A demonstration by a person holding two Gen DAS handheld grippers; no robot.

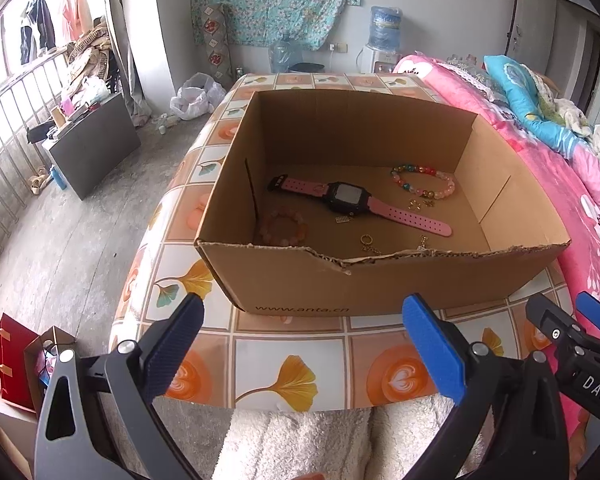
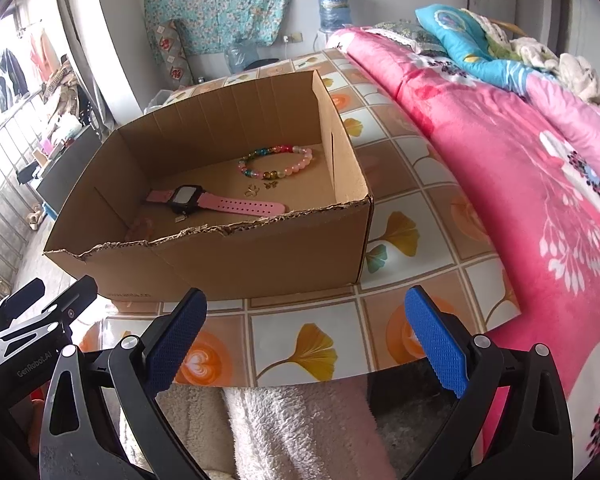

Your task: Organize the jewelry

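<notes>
On a tiled tablecloth (image 1: 300, 356) beside a pink bed, the cardboard box (image 1: 380, 284) already gathers the watch (image 1: 346, 198) and bead bracelet (image 2: 278, 162), so the left gripper (image 1: 304, 344) and right gripper (image 2: 306, 340) hang short of it, jaws apart and empty.

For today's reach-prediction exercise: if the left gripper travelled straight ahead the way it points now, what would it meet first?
Probably the near wall of the cardboard box, below its torn rim. The left gripper is open and empty; depth is uncertain.

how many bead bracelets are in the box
2: a multicolored bracelet at the far right of the cardboard box, and a peach bracelet at the near left. Others may hide behind the front wall.
</notes>
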